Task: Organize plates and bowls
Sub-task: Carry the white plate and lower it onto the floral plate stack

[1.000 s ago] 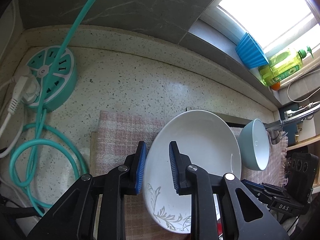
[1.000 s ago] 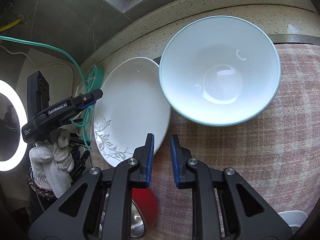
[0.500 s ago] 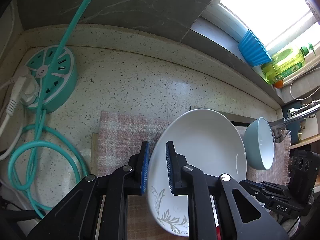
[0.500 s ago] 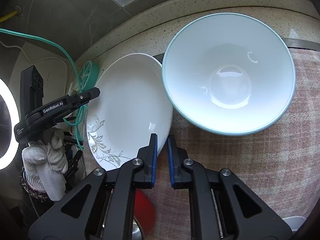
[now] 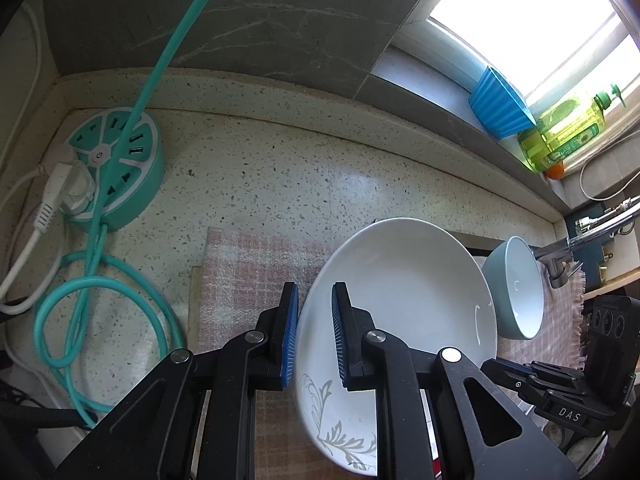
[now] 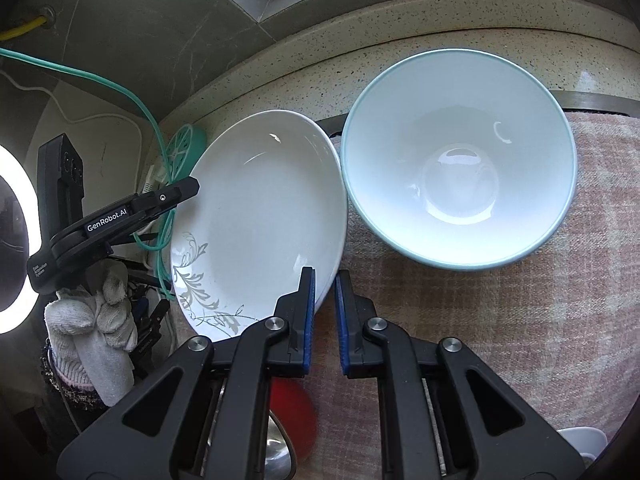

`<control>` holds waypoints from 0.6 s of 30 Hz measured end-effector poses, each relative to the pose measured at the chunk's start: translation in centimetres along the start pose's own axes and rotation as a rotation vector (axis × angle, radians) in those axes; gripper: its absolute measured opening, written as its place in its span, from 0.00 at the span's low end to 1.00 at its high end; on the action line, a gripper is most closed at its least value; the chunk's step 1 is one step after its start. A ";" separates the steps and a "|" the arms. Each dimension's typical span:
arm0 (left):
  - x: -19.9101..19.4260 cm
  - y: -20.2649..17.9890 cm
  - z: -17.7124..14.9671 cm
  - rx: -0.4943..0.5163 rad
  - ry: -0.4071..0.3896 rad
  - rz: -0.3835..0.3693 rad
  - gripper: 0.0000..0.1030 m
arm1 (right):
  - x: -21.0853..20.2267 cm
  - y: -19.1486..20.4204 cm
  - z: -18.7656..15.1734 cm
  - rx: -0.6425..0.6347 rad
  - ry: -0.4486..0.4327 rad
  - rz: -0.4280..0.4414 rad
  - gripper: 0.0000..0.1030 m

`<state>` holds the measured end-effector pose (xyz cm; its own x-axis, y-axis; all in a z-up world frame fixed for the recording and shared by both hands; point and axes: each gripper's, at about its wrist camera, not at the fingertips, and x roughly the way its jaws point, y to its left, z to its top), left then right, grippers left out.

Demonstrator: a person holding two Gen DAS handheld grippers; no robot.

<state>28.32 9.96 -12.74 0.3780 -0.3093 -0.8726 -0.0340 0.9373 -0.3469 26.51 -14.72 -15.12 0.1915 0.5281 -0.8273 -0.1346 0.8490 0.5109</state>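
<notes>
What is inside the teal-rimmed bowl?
Nothing: the bowl shows a bare, glossy white interior with only light reflections. What lies under it is hidden; it sits on the pink checked cloth.

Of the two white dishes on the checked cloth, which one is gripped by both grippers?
The shallow plate with the grey leaf pattern. The deep bowl with the teal rim beside it is untouched.

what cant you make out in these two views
- Red object, right wrist view: blurred, mostly behind the right tool; identity unclear.
- White plate, left wrist view: near rim hidden behind the left tool.
- White item, right wrist view: cut off by the edge.
</notes>
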 end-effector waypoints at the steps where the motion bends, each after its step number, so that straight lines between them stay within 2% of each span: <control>1: -0.3 0.0 0.0 -0.002 -0.005 -0.002 0.14 | -0.2 0.1 0.0 -0.002 -0.002 0.002 0.10; 11: -4.0 -0.9 -0.4 0.002 -0.069 -0.026 0.14 | -3.5 0.4 -1.0 -0.028 -0.019 0.035 0.10; 18: -6.4 -3.3 -1.5 0.022 -0.116 -0.036 0.14 | -6.9 0.5 -1.9 -0.073 -0.044 0.045 0.10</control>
<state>24.67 8.59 -6.49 0.4833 -0.3232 -0.8136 0.0010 0.9296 -0.3686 23.26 -17.95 -9.57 0.2263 0.5673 -0.7918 -0.2141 0.8220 0.5277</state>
